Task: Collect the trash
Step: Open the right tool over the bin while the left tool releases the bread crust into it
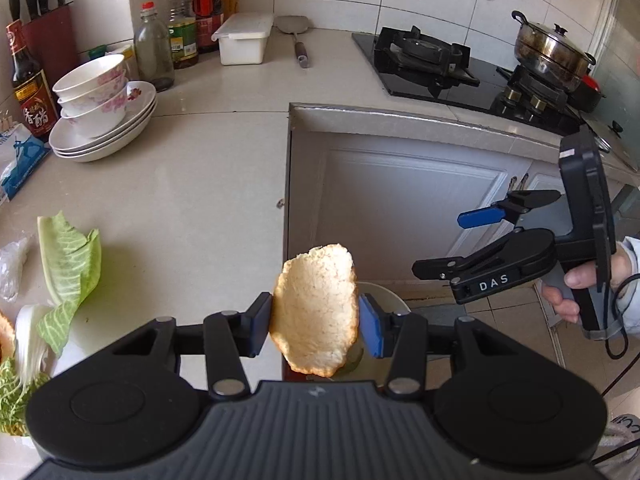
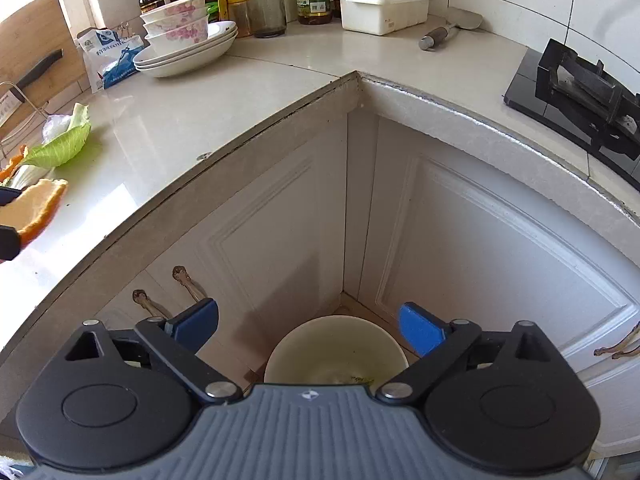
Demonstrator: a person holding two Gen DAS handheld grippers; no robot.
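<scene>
The white bin [image 2: 336, 350] on the floor in the cabinet corner is half hidden: in the left wrist view only a sliver of its rim shows behind the orange peel [image 1: 316, 312], and in the right wrist view the gripper body cuts off its lower part. At far left, cabbage leaves [image 1: 68, 276] and more peel are cropped by the frame edge. The left gripper [image 1: 316, 322] points steeply down past the smooth stone countertop [image 1: 200, 160] edge, its blue pads pressed on the curled, pithy peel. The right gripper [image 2: 310, 326], gripped by a hand [image 1: 576, 284], hangs over the bin, jaws spread wide with nothing between.
</scene>
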